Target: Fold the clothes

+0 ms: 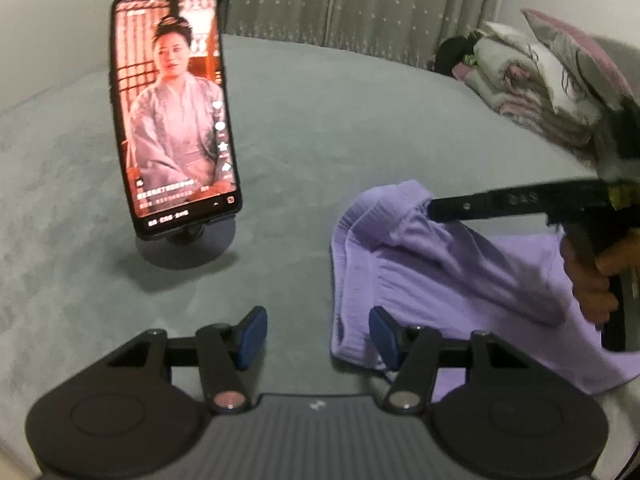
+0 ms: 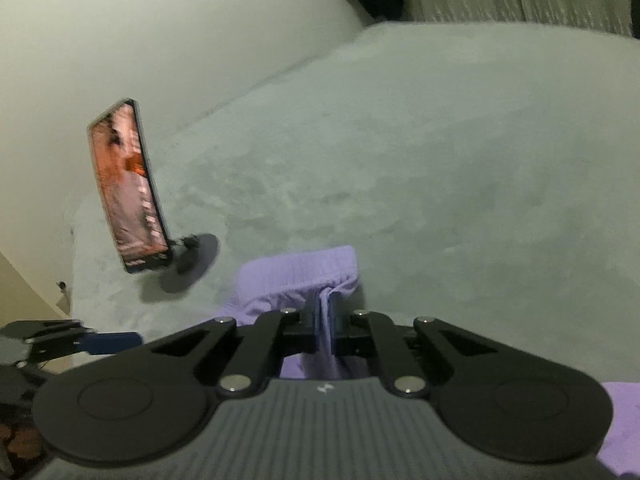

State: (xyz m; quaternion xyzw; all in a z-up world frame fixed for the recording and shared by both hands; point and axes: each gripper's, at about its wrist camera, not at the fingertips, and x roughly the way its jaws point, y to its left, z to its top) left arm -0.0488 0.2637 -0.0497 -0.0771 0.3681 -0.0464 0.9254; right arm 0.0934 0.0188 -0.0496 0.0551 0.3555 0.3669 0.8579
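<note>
While the right gripper (image 2: 325,322) pinches one purple garment (image 1: 440,272) at the bed's (image 1: 320,120) five o'clock, the left gripper (image 1: 318,334) stands spread, holding nothing. One phone (image 1: 176,112) on one stand (image 1: 184,246) sits at ten o'clock.

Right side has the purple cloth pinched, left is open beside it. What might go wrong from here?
1. The right hand-held gripper holds only a small bunch of the purple garment, so the cloth may slip out when pulled.
2. The left hand-held gripper is open with one pad at the garment's edge; closing now may catch just one layer.
3. The phone on its stand sits close by; dragged cloth or a swing could topple it.
</note>
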